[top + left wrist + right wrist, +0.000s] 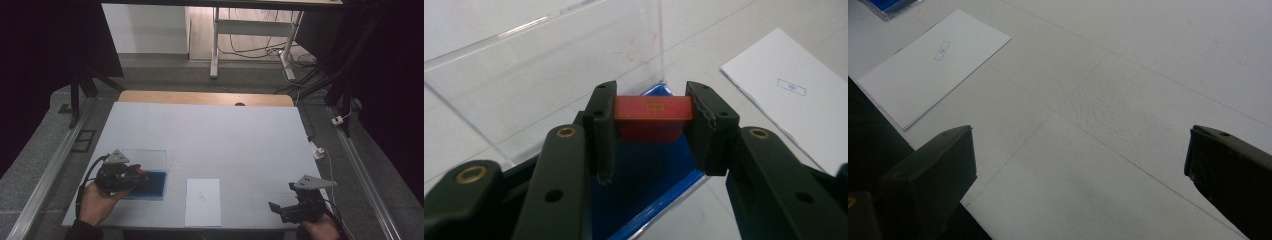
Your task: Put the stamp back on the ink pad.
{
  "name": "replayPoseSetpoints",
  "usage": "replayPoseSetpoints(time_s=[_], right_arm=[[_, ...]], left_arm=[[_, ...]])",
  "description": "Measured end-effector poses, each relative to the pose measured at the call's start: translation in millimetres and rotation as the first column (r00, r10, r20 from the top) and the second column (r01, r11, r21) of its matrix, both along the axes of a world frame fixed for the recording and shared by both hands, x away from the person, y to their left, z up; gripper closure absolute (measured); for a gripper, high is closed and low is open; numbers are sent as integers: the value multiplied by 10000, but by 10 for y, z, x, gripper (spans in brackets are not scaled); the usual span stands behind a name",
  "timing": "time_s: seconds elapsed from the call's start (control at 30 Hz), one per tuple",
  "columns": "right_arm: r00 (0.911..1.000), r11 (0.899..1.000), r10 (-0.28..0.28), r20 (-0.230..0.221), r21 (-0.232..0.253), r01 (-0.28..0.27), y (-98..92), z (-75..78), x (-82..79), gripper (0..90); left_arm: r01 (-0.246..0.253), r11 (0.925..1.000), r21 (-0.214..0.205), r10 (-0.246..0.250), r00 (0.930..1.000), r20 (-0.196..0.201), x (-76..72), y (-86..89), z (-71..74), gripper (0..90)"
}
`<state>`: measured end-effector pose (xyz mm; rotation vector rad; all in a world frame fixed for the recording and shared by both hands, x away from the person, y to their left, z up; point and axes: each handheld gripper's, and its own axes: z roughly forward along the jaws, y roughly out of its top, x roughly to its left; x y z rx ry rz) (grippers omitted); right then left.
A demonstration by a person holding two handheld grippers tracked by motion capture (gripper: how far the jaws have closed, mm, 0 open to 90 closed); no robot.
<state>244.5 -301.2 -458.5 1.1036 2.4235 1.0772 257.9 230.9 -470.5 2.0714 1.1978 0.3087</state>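
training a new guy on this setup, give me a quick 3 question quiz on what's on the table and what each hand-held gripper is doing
1. True or false: the left hand-held gripper is shut on a red block.
2. What lies on the table between the two grippers?
A. a sheet of paper
B. a cup
C. a sponge
3. How do the jaws of the right hand-held gripper stand, and is anything between them?

Key:
1. True; the block is held over the blue floor of the clear box.
2. A, the sheet of paper.
3. Wide open, with nothing between them.
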Motion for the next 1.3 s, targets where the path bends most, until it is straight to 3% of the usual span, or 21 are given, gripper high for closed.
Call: replayPoseSetpoints(time_s=[0.27, 0.9, 1.3], right_arm=[[10000, 10000, 9, 21, -18, -9, 2, -1, 0, 3], [10000, 10000, -18, -33, -93, 18, 8, -1, 2, 3], [10000, 9999, 10, -25, -112, -10, 10, -3, 3, 3]], left_arm=[[-193, 9998, 31, 194, 9997, -163, 35, 63, -53, 586], [257, 9947, 998, -204, 9984, -534, 100, -44, -191, 584], [427, 9910, 1266, -354, 9976, -591, 124, -58, -251, 584]])
